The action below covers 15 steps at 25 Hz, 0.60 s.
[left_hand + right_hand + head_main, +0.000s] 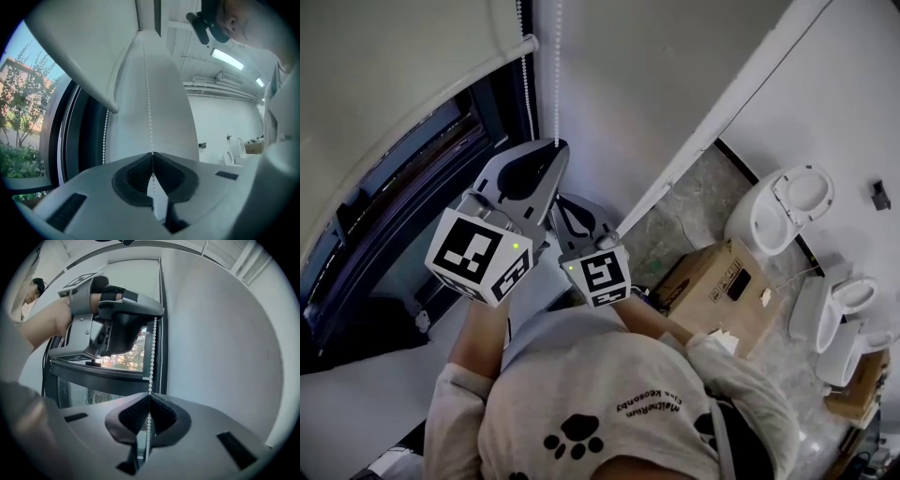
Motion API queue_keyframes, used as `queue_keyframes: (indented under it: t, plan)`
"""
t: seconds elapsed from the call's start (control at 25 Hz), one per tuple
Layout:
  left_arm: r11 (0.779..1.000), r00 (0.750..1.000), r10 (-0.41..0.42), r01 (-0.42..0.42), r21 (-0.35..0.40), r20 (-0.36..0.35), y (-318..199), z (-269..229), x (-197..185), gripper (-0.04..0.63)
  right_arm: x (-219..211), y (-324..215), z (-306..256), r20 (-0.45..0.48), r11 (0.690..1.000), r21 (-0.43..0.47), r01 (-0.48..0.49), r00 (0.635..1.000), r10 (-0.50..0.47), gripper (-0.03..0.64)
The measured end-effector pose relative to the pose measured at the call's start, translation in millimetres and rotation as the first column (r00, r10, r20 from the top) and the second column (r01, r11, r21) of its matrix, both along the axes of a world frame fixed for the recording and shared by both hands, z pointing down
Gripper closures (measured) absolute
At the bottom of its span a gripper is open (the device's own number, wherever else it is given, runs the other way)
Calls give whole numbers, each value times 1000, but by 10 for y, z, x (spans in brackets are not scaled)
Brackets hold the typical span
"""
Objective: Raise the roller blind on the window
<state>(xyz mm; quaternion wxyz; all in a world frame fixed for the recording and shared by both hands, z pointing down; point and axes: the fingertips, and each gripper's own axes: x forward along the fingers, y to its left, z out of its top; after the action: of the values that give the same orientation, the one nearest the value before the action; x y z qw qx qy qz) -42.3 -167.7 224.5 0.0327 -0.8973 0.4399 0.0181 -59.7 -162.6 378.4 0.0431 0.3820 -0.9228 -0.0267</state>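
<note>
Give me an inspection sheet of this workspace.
Surface: white window ledge; no worktable seen.
Job's things: roller blind partly down over the window; bead chain hangs beside it.
Clutter: cardboard box on the floor.
Grippers: left hand-held gripper shut on the bead chain, above the right hand-held gripper, also shut on it.
Cables: nothing seen.
Surroundings: white wall; toilets standing on the marbled floor.
</note>
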Motion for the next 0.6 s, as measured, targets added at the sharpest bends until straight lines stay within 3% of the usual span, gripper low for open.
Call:
queue_keyframes:
  t: [0.2, 0.6]
  plan:
    - [999, 1000, -29, 28, 24, 4, 15, 21, -18, 583, -14, -17, 17, -4, 1000, 8, 0, 1000, 0, 607]
    - [996, 997, -66, 68, -50, 44, -30, 706, -44, 583, -11, 37, 697, -56, 996, -93, 5, 998, -10, 607]
